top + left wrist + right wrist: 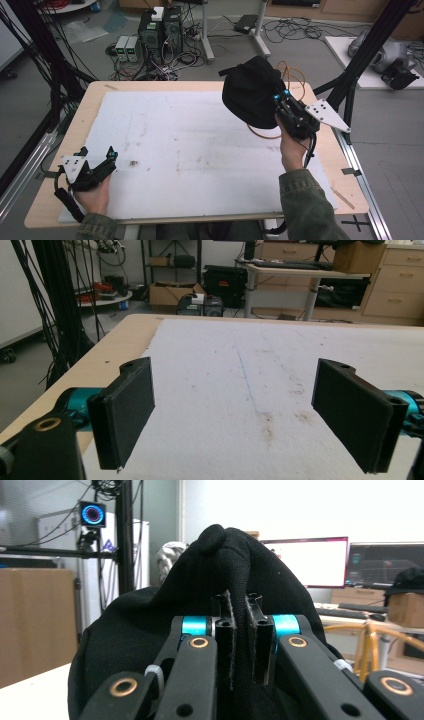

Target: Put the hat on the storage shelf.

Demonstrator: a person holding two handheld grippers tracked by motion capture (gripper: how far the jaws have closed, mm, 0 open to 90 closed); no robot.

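Observation:
A black cloth bag (251,93) hangs bunched above the table's far right part, lifted off the white mat (190,145). My right gripper (280,102) is shut on a fold of the black cloth bag (220,565), the fabric pinched between its two jaws in the right gripper view. An orange cord (295,75) trails behind the bag. My left gripper (97,155) rests at the near left of the mat, jaws wide apart and nothing between them. In the left gripper view its pads (125,410) frame bare white mat (240,390).
The wooden table (85,107) carries the stained white mat. Black frame posts (370,45) stand at the right, cables and computer boxes (160,30) on the floor beyond the far edge. A metal rail (360,170) runs along the table's right side.

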